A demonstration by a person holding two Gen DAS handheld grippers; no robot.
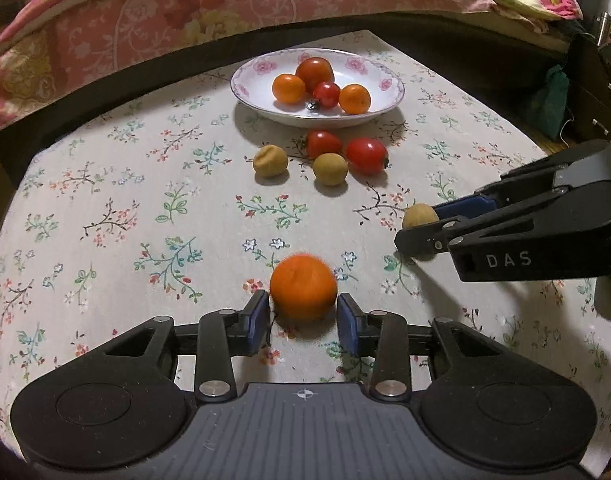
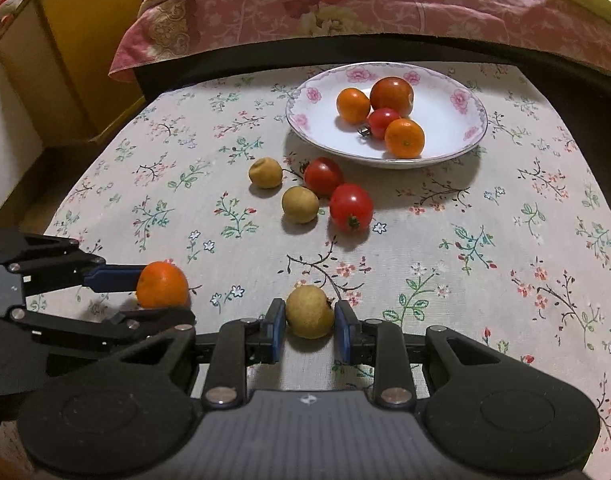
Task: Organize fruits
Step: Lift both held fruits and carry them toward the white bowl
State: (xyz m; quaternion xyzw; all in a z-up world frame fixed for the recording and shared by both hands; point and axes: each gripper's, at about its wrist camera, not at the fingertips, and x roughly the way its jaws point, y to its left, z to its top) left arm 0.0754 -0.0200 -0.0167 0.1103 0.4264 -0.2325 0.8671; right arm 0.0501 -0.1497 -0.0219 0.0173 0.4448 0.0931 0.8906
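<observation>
Short of the plate [image 1: 241,92], both grippers pinch fruit to carry there: left gripper [image 1: 303,310] an orange [image 1: 303,286], right gripper [image 2: 309,324] a tan fruit [image 2: 308,311].

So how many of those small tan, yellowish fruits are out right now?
3. One tan fruit sits between the right gripper fingers. Two lie loose on the tablecloth before the plate: one at the left, another beside the red tomatoes.

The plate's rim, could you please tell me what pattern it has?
Pink flowers on the white plate; right wrist view shows it best.
</observation>
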